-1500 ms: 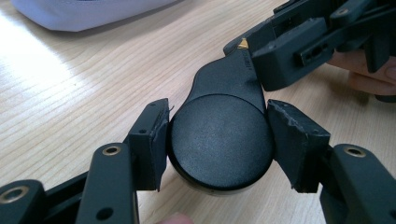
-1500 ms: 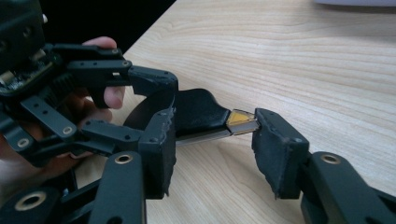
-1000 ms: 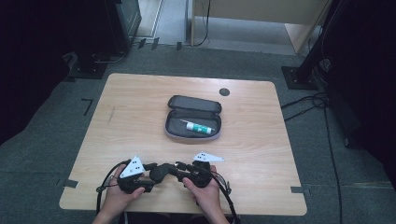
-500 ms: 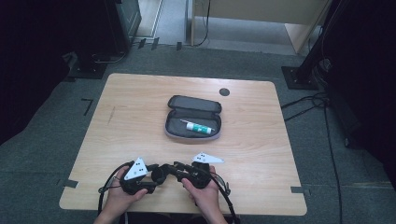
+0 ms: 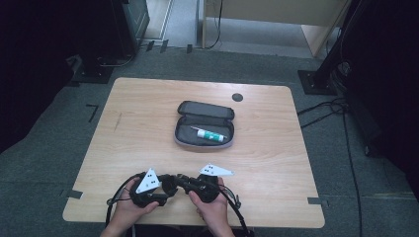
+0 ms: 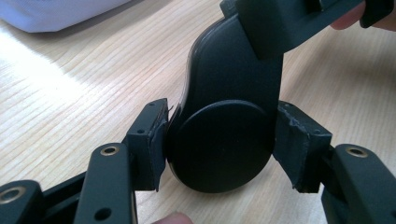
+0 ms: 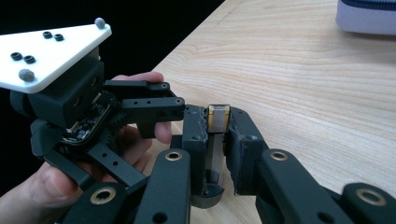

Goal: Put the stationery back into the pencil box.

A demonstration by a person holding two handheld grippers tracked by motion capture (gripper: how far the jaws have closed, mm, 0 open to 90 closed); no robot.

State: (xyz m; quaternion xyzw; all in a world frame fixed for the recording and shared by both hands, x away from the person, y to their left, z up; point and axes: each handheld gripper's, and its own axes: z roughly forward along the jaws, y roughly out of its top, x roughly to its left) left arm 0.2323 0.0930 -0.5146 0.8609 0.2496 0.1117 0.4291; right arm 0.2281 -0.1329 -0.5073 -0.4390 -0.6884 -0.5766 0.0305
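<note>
Two hands hold my grippers tip to tip at the table's [image 5: 148, 113] front edge. My left gripper [image 5: 174, 186] and right gripper [image 5: 182, 183] both grip one small flat black object. In the left gripper view its round end [image 6: 219, 158] sits between the left gripper's pads [image 6: 152, 140], which touch it on both sides. The right gripper [image 6: 289, 23] holds its upper part. In the right gripper view the right gripper [image 7: 217, 140] is shut on the object's thin edge, which has a brass-coloured tip [image 7: 218, 114]. The left gripper [image 7: 170, 93] reaches in from the left.
An open grey pencil case [image 5: 203, 124] lies mid-table with a white and green tube [image 5: 210, 134] inside. A round black cable hole [image 5: 237, 97] sits near the far edge. Black stand bases and cables lie on the floor around the table.
The two grippers have drawn slightly closer together at the front edge. The pencil case has not moved.
</note>
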